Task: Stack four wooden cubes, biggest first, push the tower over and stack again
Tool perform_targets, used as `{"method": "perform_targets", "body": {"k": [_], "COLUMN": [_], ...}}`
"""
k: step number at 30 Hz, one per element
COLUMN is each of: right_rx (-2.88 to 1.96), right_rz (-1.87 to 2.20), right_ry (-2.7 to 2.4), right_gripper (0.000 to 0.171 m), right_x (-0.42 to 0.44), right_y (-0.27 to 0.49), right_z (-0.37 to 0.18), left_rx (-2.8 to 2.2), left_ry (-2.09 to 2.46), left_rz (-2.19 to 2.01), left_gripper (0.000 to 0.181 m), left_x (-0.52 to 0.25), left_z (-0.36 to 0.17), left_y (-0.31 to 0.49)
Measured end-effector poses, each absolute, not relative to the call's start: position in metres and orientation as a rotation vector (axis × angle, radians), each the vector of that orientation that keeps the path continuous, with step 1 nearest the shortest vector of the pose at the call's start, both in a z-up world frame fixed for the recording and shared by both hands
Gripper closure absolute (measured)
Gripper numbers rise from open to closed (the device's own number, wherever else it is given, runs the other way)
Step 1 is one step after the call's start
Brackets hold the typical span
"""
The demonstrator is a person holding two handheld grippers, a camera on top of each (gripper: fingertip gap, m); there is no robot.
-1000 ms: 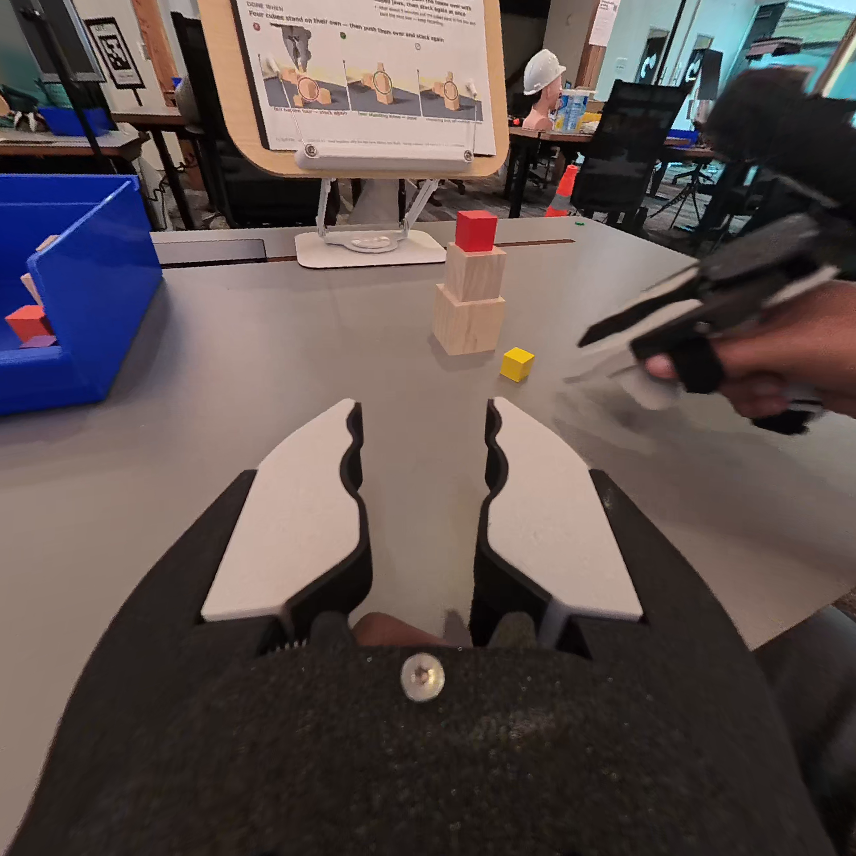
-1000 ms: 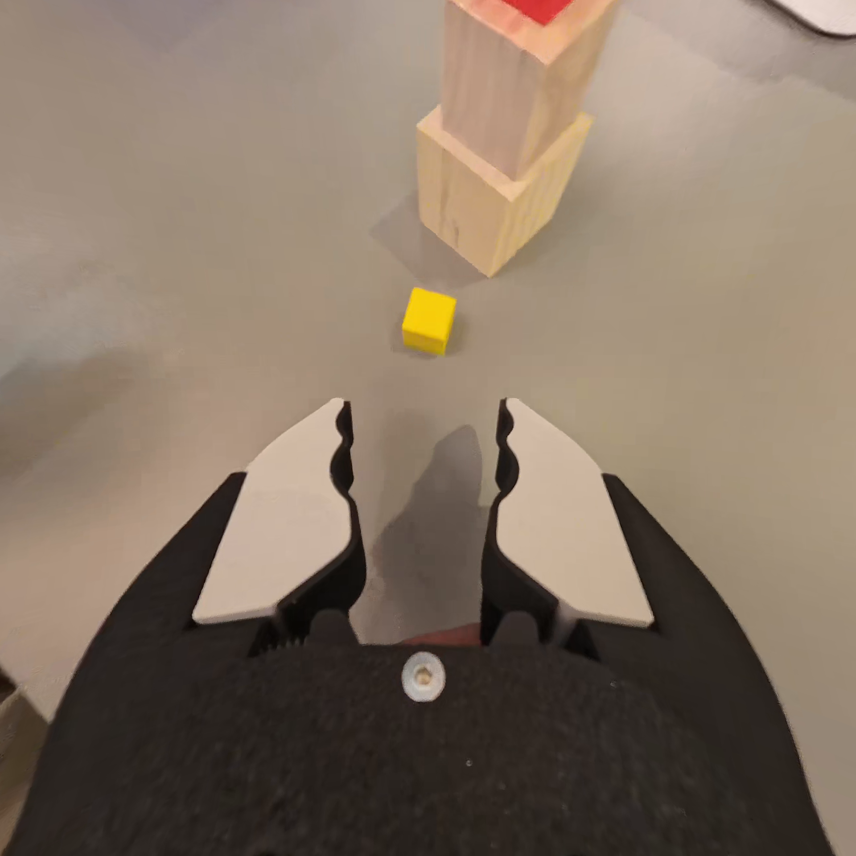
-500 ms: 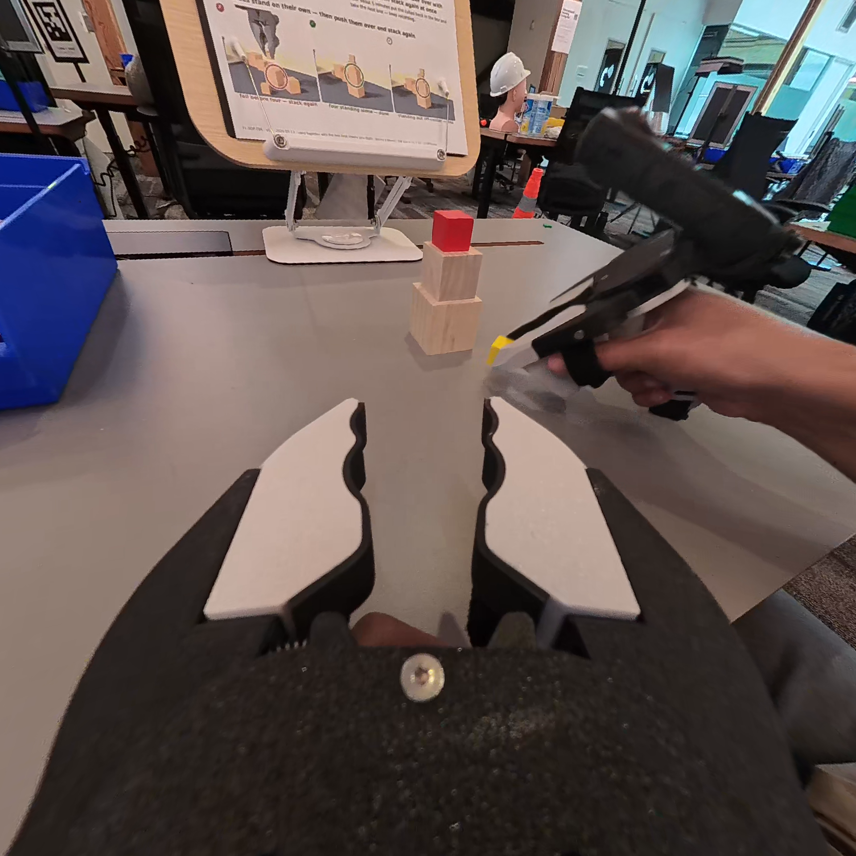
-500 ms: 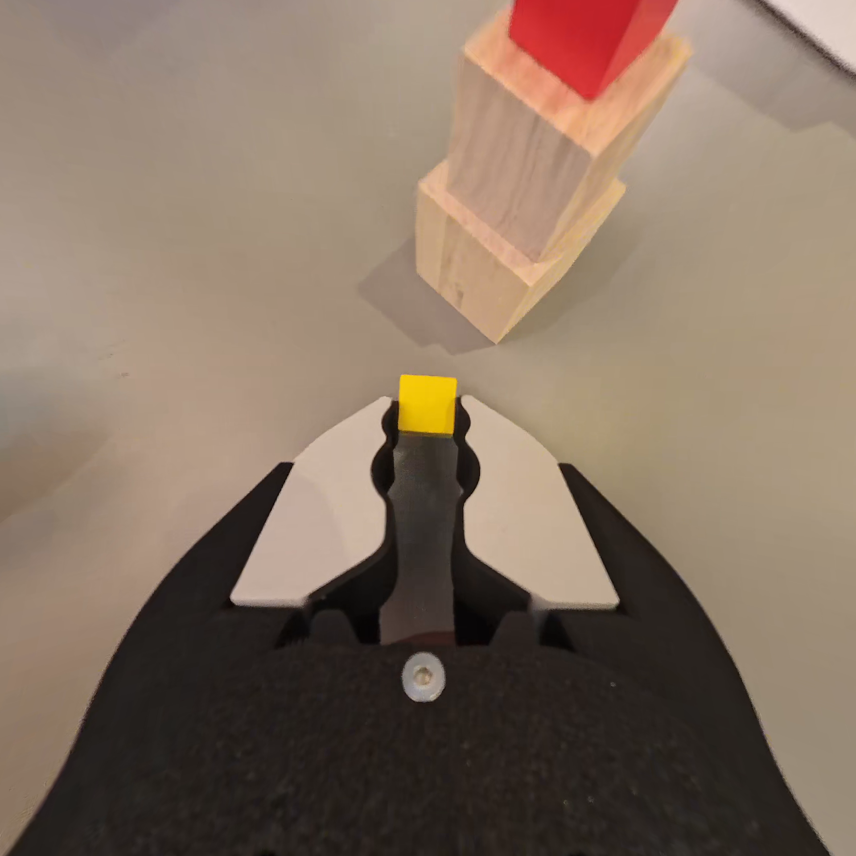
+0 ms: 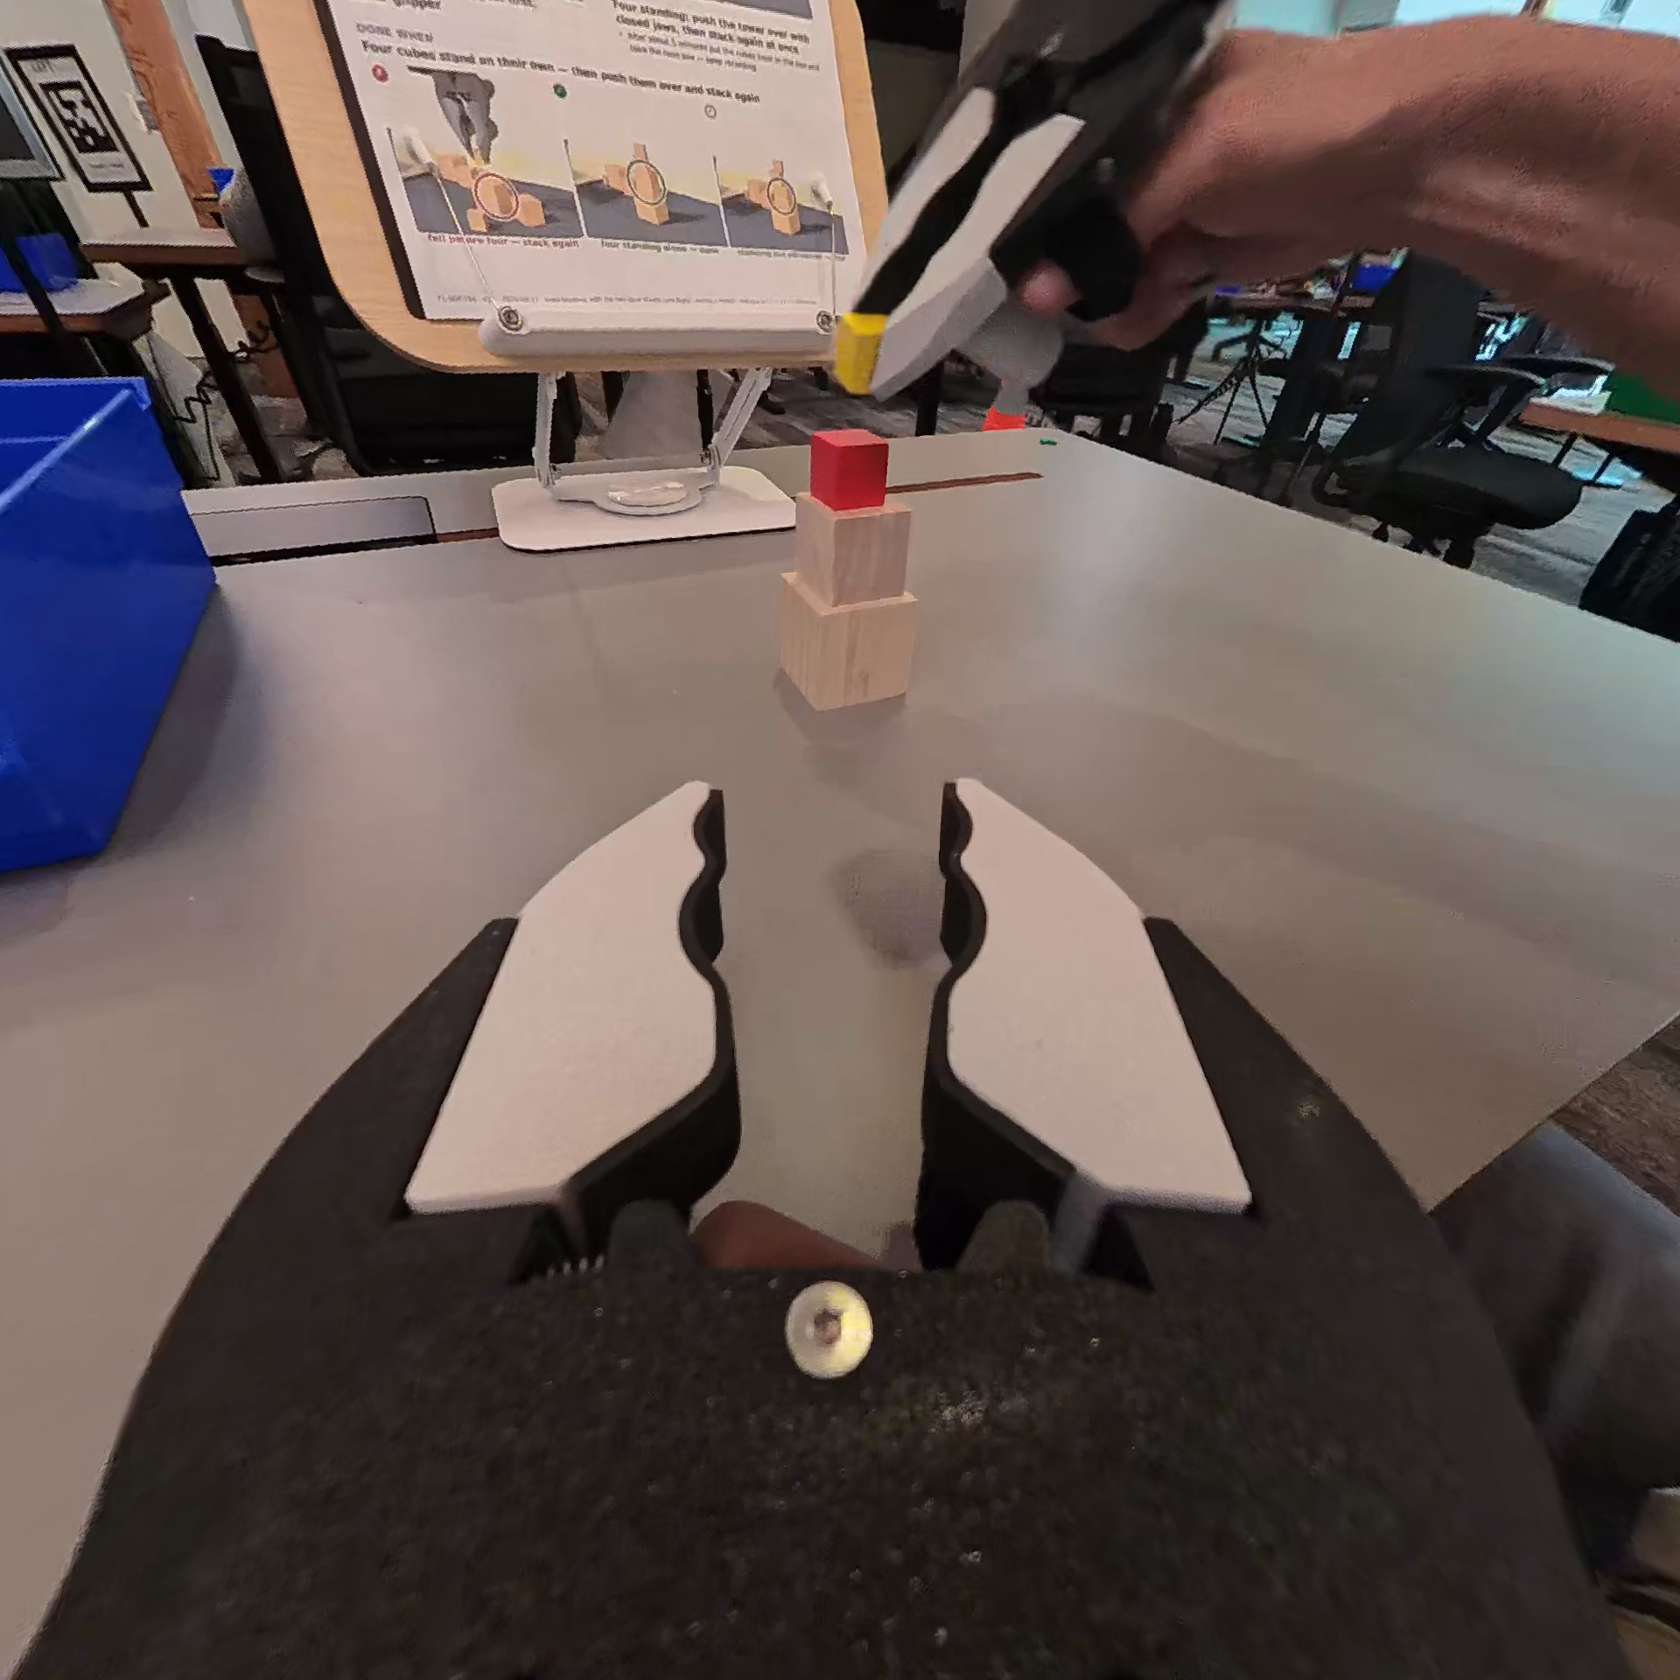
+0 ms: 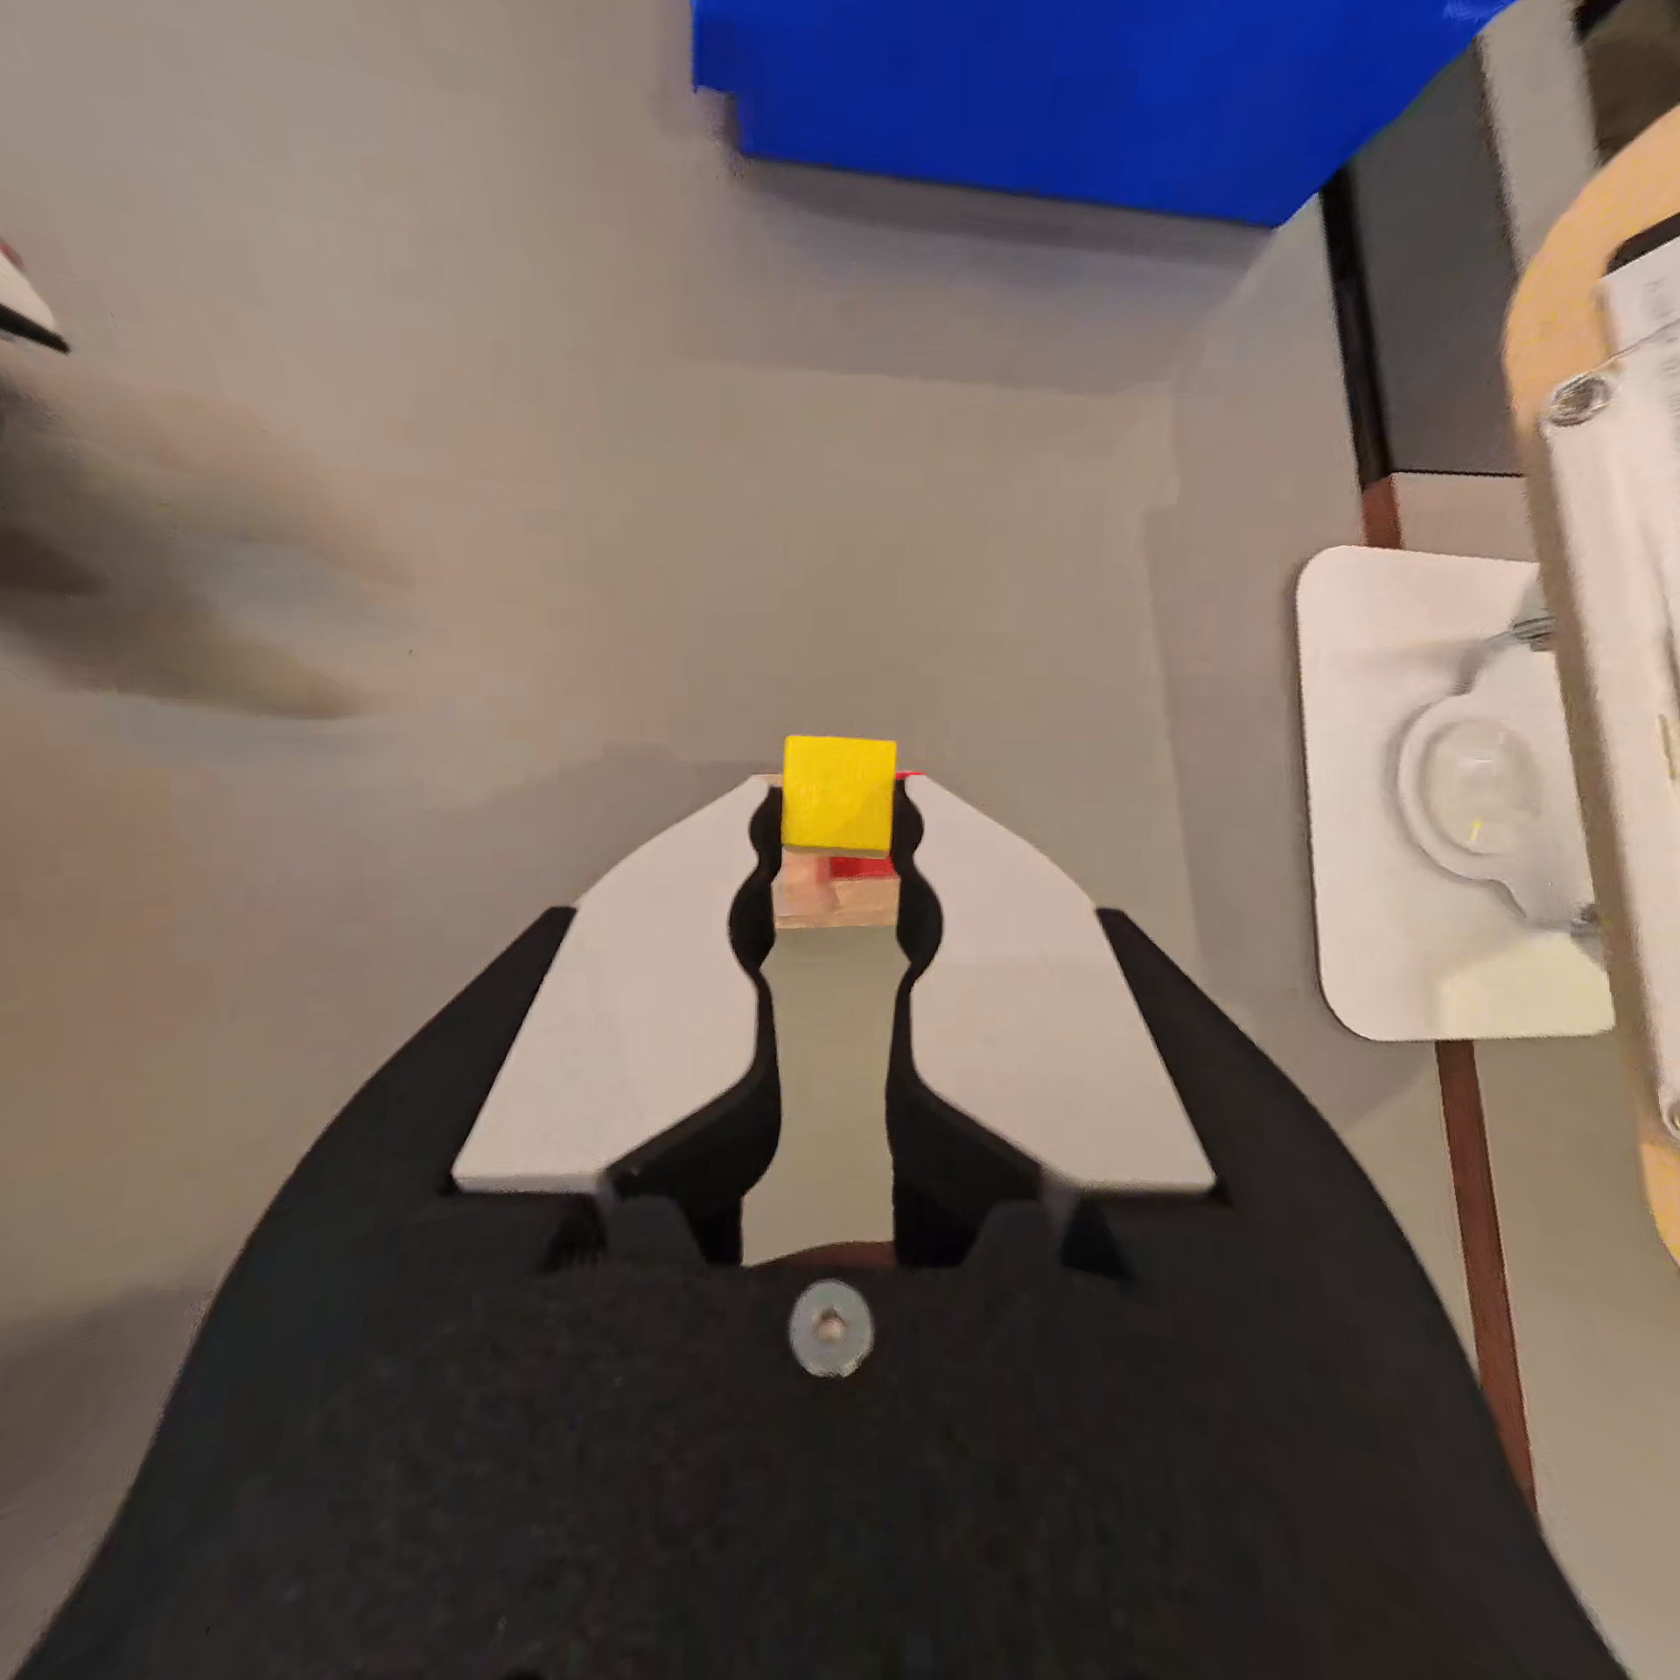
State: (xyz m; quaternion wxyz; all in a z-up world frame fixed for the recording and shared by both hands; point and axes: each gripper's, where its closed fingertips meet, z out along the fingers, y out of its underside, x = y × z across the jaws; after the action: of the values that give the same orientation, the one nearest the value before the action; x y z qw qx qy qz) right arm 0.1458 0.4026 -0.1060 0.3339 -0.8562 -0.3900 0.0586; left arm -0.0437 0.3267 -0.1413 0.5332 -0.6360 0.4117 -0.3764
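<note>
The right gripper (image 6: 838,800) pinches the yellow cube (image 6: 838,796) at the very tips of its fingers, held in the air just above the red cube (image 5: 849,469). That little block looks light, hard and smooth-painted, so I judge it could twist or squirt out of so shallow a grip; flat opposite faces are the place to hold it, as the fingers do now.

Below it stands the tower: the red cube on a middle wooden cube (image 5: 853,549), which sits slightly turned on the large wooden cube (image 5: 847,647). The red top is small, leaving little margin for setting the yellow one down, and I expect a nudge would topple the stack.

The left gripper (image 5: 829,868) hangs low with its fingers spread and empty, well short of the tower. The grey table (image 5: 1227,691) lies bare around the stack; the blue bin (image 5: 82,618) and sign stand (image 5: 636,505) sit well apart.
</note>
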Motion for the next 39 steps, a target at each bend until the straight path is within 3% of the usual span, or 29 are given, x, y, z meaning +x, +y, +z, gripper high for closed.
{"method": "perform_targets", "body": {"k": [14, 16, 25, 31, 39], "right_rx": [-2.317, -2.331, -2.024, -1.939, -1.999], "right_rz": [0.268, 0.255, 0.094, -0.088, 0.048], "right_ry": [-1.108, -1.1, -0.808, -0.798, -0.594], "right_gripper": [0.148, 0.139, 0.133, 0.135, 0.151], "right_x": [0.152, 0.154, 0.143, 0.114, 0.128], "right_y": [0.409, 0.41, 0.363, 0.267, 0.191], "right_z": [-0.126, -0.126, -0.052, -0.108, -0.156], "left_rx": [-1.515, -1.517, -1.518, -1.518, -1.574], "left_ry": [1.014, 1.012, 1.005, 1.02, 0.966], "left_rz": [-0.881, -0.881, -0.894, -0.848, -0.834], "left_gripper": [0.137, 0.137, 0.137, 0.137, 0.137], "left_x": [-0.042, -0.042, -0.045, -0.051, -0.058], "left_z": [-0.145, -0.145, -0.143, -0.14, -0.145], "left_y": [0.326, 0.326, 0.327, 0.346, 0.365]}}
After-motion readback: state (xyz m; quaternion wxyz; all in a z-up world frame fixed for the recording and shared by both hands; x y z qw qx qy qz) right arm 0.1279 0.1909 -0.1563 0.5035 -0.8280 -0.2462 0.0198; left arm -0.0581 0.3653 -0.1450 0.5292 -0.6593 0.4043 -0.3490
